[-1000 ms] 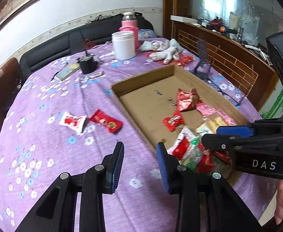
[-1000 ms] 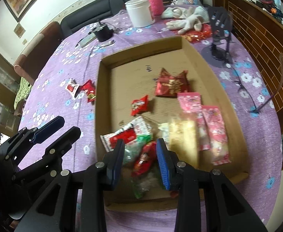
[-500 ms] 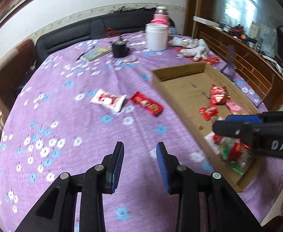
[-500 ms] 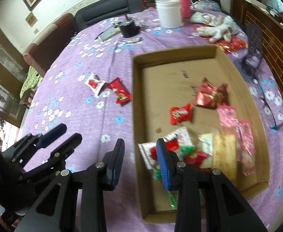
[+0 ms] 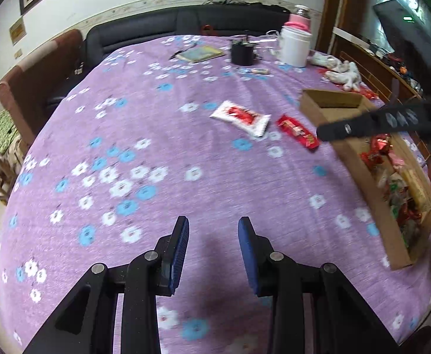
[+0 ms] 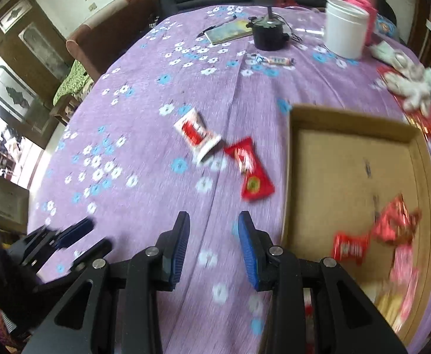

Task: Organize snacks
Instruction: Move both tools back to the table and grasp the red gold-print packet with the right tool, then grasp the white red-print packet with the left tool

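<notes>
Both grippers hang over bare purple tablecloth (image 5: 144,124) left of the cardboard tray (image 6: 287,177); left gripper (image 5: 213,246) and right gripper (image 6: 213,244) each have jaws parted w/ nothing between them. Beyond them, just left of the tray, red snack pack (image 6: 252,174) and white-red snack pack (image 6: 196,134) lie side by side, maybe touching (blurry), w/ more snacks (image 6: 371,236) inside the tray. Farther back: black cup (image 6: 268,37), white jar (image 6: 346,28).

Two loose packets ahead of the grippers: one white-and-red wrapped snack (image 6: 197,134), one red foil snack (image 6: 252,174). One shallow brown cardboard tray (image 6: 287,174), rightward.
</notes>
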`<state>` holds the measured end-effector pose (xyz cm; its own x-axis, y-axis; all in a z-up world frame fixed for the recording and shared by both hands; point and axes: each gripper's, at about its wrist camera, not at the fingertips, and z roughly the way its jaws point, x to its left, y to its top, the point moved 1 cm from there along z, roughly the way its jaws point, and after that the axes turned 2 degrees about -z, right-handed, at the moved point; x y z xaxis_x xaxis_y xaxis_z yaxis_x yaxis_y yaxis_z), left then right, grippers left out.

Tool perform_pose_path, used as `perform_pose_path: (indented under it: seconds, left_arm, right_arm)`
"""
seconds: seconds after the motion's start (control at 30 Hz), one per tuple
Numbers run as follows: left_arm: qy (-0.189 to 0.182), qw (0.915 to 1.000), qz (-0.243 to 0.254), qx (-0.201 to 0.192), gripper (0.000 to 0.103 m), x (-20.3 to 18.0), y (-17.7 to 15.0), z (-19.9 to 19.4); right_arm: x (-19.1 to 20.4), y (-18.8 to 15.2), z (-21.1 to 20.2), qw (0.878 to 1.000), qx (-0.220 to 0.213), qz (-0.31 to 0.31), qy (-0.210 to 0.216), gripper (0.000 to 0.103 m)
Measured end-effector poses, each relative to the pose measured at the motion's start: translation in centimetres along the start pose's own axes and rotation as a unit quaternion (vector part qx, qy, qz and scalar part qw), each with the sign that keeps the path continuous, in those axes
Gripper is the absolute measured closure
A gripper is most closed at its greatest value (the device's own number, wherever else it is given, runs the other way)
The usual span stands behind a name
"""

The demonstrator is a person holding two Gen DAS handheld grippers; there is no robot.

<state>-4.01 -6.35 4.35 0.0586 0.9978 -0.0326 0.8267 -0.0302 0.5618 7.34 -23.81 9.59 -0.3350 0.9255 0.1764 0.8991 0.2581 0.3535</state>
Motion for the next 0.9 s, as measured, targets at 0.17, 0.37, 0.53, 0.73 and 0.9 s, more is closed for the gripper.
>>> perform_pose_path:
  seconds: [0.17, 0.37, 0.53, 0.73, 0.9]
  left_arm:
    - [0.013, 0.9998, -0.016, 0.005, 0.067, 2.6, -0.6, -0.1]
    - [0.016, 0.9993, -0.033, 0.011, 0.067, 4.3, -0.6, 0.4]
    - [0.011, 0.9994, -0.031, 0.014, 0.067, 4.3, -0.5, 0.9]
    - [0.008, 0.9992, -0.033, 0.018, 0.067, 4.3, -0.1, 1.3]
    - [0.009, 0.9991, -0.037, 0.019, 0.067, 4.5, 0.1, 1.4]
  right_arm:
    - [-1.2, 2.3, 2.7, 1.0, 0.022, -0.009, -0.018, 0.07]
    - [-1.0, 3.5, 5.4, 0.997, 0.044, -0.041, -0.04, 0.071]
    - [-0.8, 3.6, 6.7, 0.995, 0.058, -0.057, -0.051, 0.076]
    - [0.2, 4.5, 6.2, 0.996, 0.037, -0.066, -0.048, 0.086]
    - [-0.1, 6.7, 7.3, 0.997, 0.014, -0.038, -0.06, 0.086]
